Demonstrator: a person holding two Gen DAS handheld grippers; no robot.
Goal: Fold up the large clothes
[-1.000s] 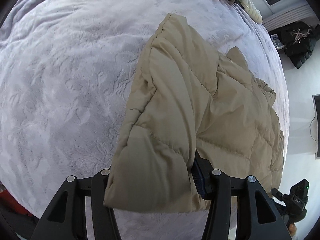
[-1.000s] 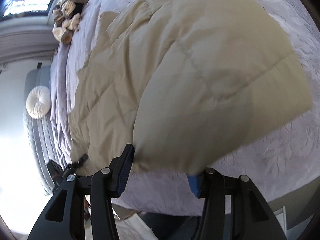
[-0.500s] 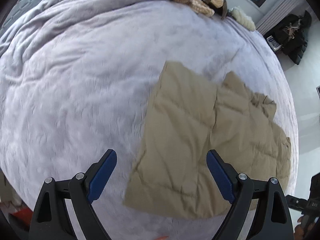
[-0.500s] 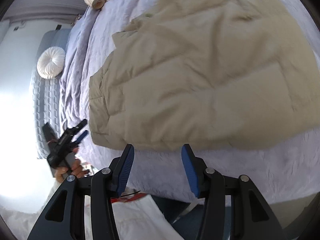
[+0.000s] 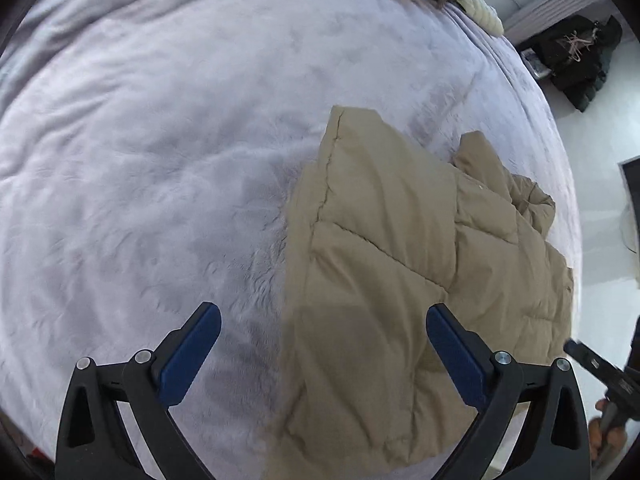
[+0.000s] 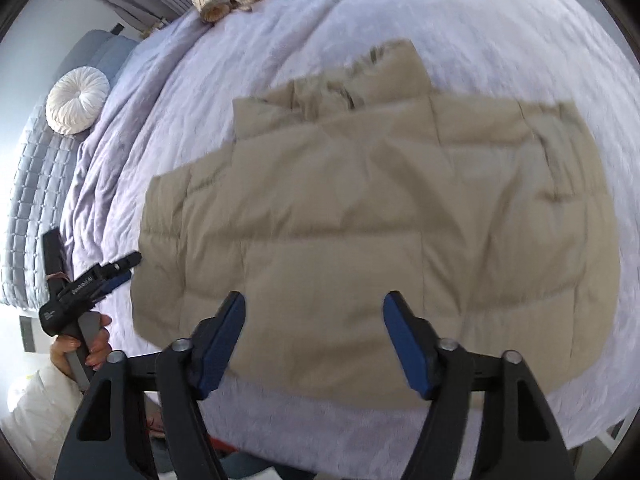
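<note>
Since a second ago: both grippers have let go of the padded fabric they were clamping.
Left gripper [image 5: 322,354]: released, jaws wide, hovering over the near edge of the beige puffer jacket [image 5: 400,264].
Right gripper [image 6: 314,340]: released, empty, above the jacket's hem.
Jacket: flat on the lilac bedspread [image 5: 160,160], ahead of both grippers.
Meaning: one fold looks laid; the next fold awaits a fresh grasp.

Motion blur smears the jacket's [image 6: 380,208] far edge.
</note>
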